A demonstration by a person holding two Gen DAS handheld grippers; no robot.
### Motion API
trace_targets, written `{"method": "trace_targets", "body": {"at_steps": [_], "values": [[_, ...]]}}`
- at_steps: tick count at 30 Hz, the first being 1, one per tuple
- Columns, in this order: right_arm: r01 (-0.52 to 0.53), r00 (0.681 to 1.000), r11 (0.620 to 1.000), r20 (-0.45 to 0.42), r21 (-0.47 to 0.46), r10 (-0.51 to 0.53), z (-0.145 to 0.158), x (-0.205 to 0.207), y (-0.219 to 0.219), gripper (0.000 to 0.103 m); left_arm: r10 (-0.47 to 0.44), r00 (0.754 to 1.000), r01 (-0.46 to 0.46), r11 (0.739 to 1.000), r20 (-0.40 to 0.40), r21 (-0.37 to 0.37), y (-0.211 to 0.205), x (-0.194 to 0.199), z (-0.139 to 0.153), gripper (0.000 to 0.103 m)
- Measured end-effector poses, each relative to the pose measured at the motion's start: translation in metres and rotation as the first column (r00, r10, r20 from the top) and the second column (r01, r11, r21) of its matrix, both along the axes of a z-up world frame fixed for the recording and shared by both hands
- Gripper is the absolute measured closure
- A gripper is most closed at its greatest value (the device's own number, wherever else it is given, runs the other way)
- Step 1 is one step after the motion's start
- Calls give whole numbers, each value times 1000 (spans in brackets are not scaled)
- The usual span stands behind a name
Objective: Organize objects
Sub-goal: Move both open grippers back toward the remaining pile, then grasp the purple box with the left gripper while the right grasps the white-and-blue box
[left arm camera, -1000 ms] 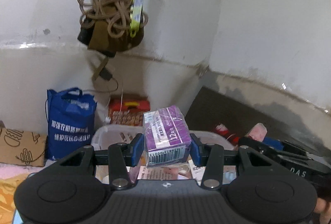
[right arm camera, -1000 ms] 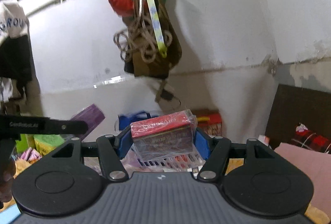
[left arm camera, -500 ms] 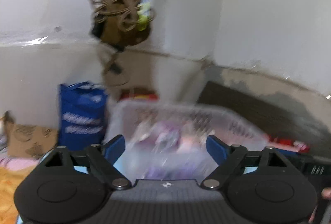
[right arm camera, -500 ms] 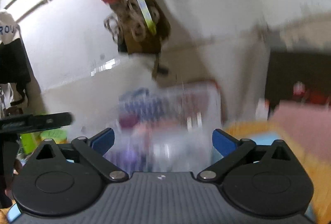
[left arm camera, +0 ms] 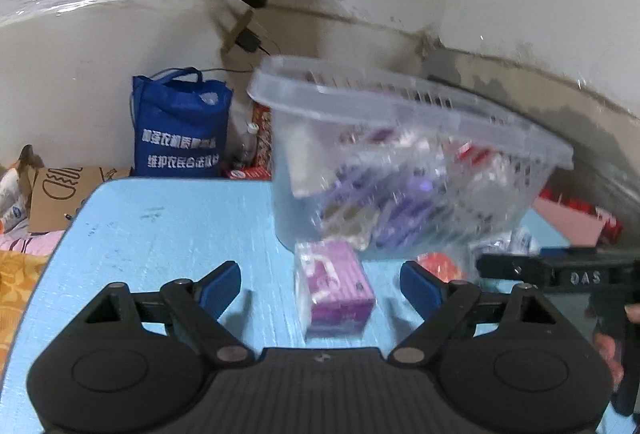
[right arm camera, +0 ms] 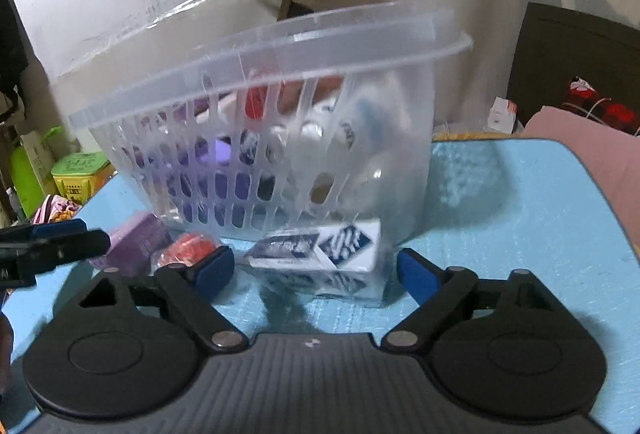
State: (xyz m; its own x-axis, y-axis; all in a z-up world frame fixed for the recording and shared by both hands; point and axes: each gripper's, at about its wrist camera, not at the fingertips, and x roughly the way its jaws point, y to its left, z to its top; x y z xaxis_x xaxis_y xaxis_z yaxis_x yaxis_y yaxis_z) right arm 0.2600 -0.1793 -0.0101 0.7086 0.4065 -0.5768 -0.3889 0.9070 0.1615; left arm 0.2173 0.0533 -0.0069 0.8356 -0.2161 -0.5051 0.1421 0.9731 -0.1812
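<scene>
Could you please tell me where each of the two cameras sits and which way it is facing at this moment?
Left wrist: sits on the left claw, facing forward over the blue table at a purple box and the clear basket; the right claw's black arm shows at right.
Right wrist: sits on the right claw, facing a blue-and-white box before the basket; the left claw's tip shows at left.
Shared: basket, purple box, red packet, table.
</scene>
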Motion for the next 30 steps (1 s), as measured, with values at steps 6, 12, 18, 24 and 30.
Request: {"method": "trace_targets", "body": {"at_steps": [6, 12, 18, 24, 30], "values": [[-14, 999, 1000, 34, -23, 14, 3, -7, 3, 23, 11, 999, -11, 1000, -42, 9, -4, 7, -13, 22], [-23, 997, 1000, 77, -5, 23, 5, -12, 4, 37, 6, 999, -5, 999, -31, 33, -6, 8, -12, 58], [-25, 994, 998, 107, 61, 18, 8, -13, 0, 46, -14, 998, 16, 999, 60, -39, 5, -5, -7, 58], [-33, 989, 997, 149, 67, 23, 10, -16, 2, 48, -18, 996, 22, 999, 92, -44, 2, -6, -5, 58], [-39, 987, 995, 161, 86, 25, 9, -19, -1, 50, 2, 997, 4, 996, 78, -84, 8, -4, -8, 58]]}}
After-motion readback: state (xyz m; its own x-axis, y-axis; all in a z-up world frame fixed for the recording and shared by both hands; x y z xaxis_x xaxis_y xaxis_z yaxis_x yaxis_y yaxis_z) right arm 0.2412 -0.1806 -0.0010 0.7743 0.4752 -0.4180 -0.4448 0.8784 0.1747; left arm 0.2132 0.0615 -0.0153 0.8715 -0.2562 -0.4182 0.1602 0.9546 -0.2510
